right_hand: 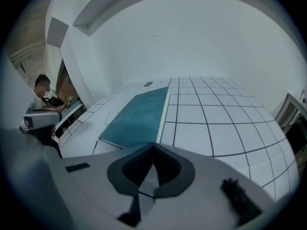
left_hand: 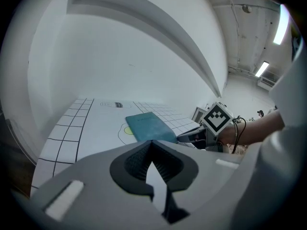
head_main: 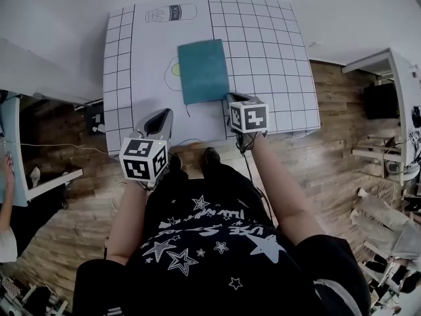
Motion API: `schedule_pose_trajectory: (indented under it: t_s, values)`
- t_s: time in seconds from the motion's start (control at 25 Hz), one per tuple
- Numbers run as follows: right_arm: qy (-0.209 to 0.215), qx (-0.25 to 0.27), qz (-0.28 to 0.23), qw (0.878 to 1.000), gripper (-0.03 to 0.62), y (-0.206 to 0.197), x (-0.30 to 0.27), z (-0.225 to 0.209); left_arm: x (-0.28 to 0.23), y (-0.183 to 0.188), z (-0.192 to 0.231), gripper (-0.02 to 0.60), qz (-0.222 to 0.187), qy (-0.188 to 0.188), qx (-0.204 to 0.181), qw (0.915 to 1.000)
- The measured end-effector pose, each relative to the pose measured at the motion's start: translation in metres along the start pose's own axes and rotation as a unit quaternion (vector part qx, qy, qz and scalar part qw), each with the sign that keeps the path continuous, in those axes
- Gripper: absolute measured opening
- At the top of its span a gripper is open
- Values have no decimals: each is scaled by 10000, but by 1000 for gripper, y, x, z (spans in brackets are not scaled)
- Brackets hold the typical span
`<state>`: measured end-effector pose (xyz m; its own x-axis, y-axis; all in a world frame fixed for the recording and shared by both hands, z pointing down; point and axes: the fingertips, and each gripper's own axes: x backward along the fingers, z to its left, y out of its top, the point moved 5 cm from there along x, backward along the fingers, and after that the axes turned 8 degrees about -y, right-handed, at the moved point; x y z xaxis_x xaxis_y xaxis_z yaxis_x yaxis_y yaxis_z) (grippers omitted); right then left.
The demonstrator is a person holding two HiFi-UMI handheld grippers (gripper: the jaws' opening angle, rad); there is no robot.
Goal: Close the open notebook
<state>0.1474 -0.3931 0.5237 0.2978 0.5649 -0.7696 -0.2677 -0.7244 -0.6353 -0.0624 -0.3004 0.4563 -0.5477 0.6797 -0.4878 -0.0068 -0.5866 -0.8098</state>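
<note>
A teal notebook [head_main: 202, 70] lies closed and flat on the white gridded table [head_main: 270, 58], its cover facing up, partly over a drawn yellow circle [head_main: 173, 70]. It also shows in the left gripper view as the notebook [left_hand: 149, 127] and in the right gripper view as the notebook [right_hand: 139, 115]. My right gripper [head_main: 235, 99] hovers at the notebook's near right corner, jaws shut and empty [right_hand: 154, 145]. Near the table's front edge, left of the notebook, my left gripper [head_main: 160, 118] also has its jaws together with nothing in them [left_hand: 152, 141].
A bottle outline [head_main: 171, 13] is drawn at the table's far side. Wooden floor surrounds the table. White furniture [head_main: 388, 64] stands at the right, a desk [head_main: 13, 143] with another person's hand [head_main: 6, 166] at the left.
</note>
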Motion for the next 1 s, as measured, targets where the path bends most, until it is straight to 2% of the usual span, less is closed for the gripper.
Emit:
schedule_pose_trajectory:
  t_s: [0.12,0.36,0.48,0.72,0.88,1.0]
  values:
    - [-51,-94,-144,9998,15,7,9,-1,2,0,2,9,-45,41,24,10000]
    - [50,143,-930,9955,15,39,19,8,7,7,6,9,-147,147,-34,9998]
    - [188,309,-758,9965,15,41,7,14,8,11,6,9,-196,197,-56,9996]
    - [210,446,-305,9983,15,26,-15,14,11,18,7,9,-271,344,-81,9990]
    - [305,910,-305,9949,15,22,-20,16,9,19,8,9,-276,481,-52,9984]
    - [517,821,-355,9947,15,21,-20,16,8,19,10,9,-270,627,9,9977]
